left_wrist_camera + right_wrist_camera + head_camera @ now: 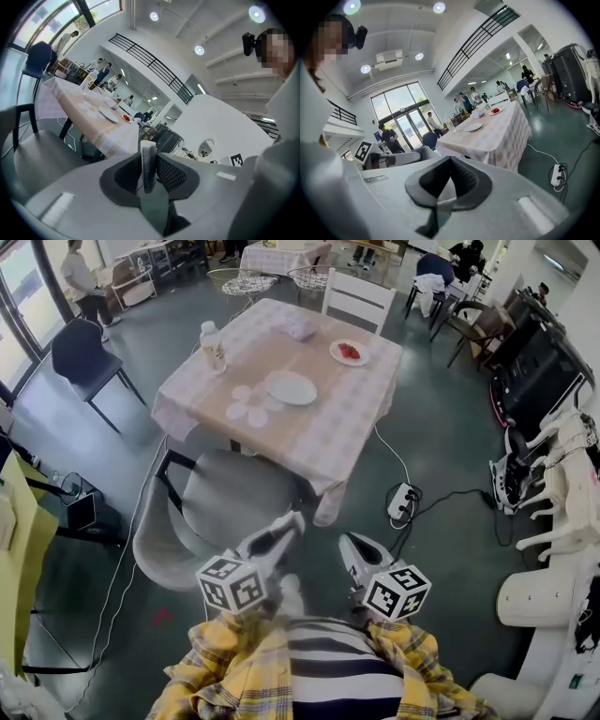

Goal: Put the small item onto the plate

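At the upper left of the head view a blue chair (80, 357) stands on the dark floor. Lower, left of centre, a grey chair (225, 502) is drawn up to the near edge of the table (328, 442), which fills the upper middle under a checked cloth. On the cloth, from left to right, are a bottle (214, 345), an empty white plate (292, 388) near the middle, and a small plate (349, 352) with red pieces toward the far right corner. A white chair (356, 298) stands behind the table.

At the bottom centre, close to the person's chest and well apart from the table, the left gripper (289, 524) points up toward the table. Its own view shows the jaws pressed on the small item (148, 164), a pale narrow strip standing upright between them. Just to its right, the right gripper (351, 546) has its jaws brought together with nothing between them. Right of the table, a power strip (403, 502) lies on the floor.
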`<state>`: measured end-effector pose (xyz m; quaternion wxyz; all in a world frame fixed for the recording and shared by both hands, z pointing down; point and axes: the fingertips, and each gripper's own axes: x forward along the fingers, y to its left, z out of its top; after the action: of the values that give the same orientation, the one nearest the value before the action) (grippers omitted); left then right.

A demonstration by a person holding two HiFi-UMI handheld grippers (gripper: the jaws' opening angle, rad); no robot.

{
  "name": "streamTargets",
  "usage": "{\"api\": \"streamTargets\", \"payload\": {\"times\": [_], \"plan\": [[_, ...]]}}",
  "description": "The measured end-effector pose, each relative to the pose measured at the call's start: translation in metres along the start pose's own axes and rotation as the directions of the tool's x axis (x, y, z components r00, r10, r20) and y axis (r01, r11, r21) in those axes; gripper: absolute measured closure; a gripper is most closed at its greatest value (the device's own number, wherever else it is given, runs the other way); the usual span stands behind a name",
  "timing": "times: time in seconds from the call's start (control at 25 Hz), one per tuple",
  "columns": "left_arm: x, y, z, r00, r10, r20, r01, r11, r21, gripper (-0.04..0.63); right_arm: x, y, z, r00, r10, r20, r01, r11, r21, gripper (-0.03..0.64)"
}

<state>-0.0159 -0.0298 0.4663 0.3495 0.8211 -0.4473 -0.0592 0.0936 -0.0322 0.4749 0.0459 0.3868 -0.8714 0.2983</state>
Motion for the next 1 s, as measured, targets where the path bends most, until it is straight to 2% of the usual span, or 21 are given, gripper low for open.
{"api": "streamTargets", "payload": {"times": [0.44, 0.84, 1.0], "plan": [[0.013, 0.044, 0.042, 1.0, -0.001, 0.016, 0.001, 1.0, 0.004, 0.508, 0.065, 0.0, 0.042, 1.0, 0.002, 0.001, -0.002, 0.998, -0.066, 0.62], [0.041, 0.053, 0.074, 0.999, -0.021, 0.041, 0.02, 1.0, 0.015, 0.508, 0.102, -0.007, 0.07, 0.999, 0.026, -0.027, -0.029, 0.994, -0.105, 0.62], [0.063, 0.061, 0.091, 0.998, -0.001, 0.057, -0.001, 1.0, 0.024, 0.508, 0.123, -0.018, 0.084, 0.998, 0.055, -0.037, -0.059, 0.992, -0.114, 0.62]]}}
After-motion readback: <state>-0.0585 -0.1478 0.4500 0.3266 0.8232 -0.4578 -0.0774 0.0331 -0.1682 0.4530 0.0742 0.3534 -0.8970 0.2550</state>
